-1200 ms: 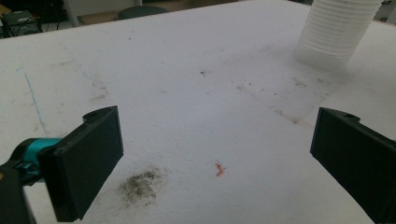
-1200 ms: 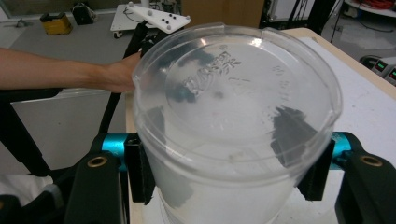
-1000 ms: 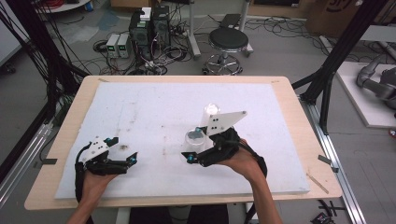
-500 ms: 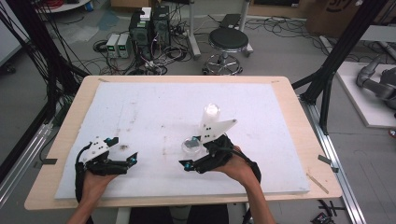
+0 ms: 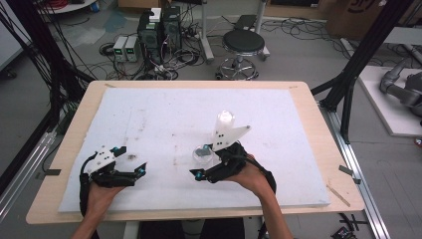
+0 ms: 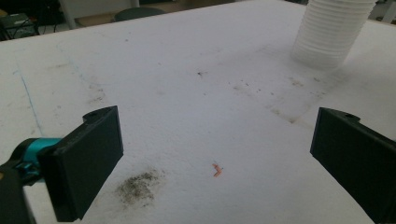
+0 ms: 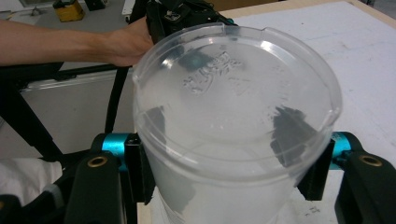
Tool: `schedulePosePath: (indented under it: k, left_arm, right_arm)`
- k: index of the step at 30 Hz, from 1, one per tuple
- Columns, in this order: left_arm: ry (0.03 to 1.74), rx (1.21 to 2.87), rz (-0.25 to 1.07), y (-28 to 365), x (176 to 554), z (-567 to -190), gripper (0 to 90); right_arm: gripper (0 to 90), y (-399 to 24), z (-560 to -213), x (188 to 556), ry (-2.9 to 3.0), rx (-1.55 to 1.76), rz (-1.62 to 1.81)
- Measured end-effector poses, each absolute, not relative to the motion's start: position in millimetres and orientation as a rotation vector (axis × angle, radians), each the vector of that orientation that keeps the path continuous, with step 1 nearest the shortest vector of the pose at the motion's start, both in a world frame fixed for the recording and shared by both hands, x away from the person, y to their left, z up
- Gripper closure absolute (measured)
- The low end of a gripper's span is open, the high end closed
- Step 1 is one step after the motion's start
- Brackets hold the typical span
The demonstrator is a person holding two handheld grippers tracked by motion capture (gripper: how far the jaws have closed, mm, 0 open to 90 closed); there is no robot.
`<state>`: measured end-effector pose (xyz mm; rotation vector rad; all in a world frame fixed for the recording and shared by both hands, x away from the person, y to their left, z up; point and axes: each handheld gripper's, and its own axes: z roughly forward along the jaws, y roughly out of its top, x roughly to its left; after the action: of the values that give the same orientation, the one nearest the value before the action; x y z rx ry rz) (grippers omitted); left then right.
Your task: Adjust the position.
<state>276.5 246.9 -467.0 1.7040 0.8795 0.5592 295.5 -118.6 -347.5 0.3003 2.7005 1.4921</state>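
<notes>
My right gripper (image 5: pixel 200 161) is shut on a clear plastic cup (image 5: pixel 201 155), held low over the white foam board (image 5: pixel 164 114) near its front middle. In the right gripper view the cup (image 7: pixel 233 116) sits between the two black pads (image 7: pixel 138 170), its embossed round end facing the camera. A stack of pale cups (image 5: pixel 226 118) stands just behind that hand, partly hidden by the gripper's grey plate. In the left gripper view the stack (image 6: pixel 332 30) rises at the top right. My left gripper (image 5: pixel 130 160) rests open at the front left, its jaws (image 6: pixel 224 140) wide apart over bare foam.
The foam board covers a wooden table (image 5: pixel 318 124). A dark smudge (image 6: pixel 138 185) and a small orange scrap (image 6: pixel 216 170) lie on the foam between the left jaws. Beyond the table stand a stool (image 5: pixel 242 45), electronics boxes (image 5: pixel 158 30) and black frame posts.
My right gripper has sunk toward the board and come slightly nearer the front edge, still holding the clear cup. The left gripper has stayed put.
</notes>
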Motion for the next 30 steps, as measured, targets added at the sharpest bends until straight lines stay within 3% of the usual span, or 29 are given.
schedulePosePath:
  k: [9,17,23,25,30]
  left_arm:
    - [0.803,1.676,0.521,250.4,276.0,-458.1,2.5]
    - [0.633,1.678,0.446,252.7,279.7,-433.3,2.5]
    - [0.494,1.685,0.316,249.5,289.5,-418.4,2.5]
    - [0.406,1.697,0.200,245.0,293.8,-412.3,2.5]
    - [0.302,1.715,0.131,226.9,295.0,-406.1,2.5]
  right_arm:
    - [36.2,-119.8,-346.2,298.6,2.701,0.297,1.512]
    - [36.2,-122.0,-343.9,303.9,2.696,0.282,1.544]
    - [36.4,-123.7,-342.0,309.4,2.687,0.283,1.573]
    - [36.4,-124.6,-341.3,310.4,2.688,0.280,1.576]
    - [36.4,-125.2,-340.5,311.4,2.685,0.284,1.587]
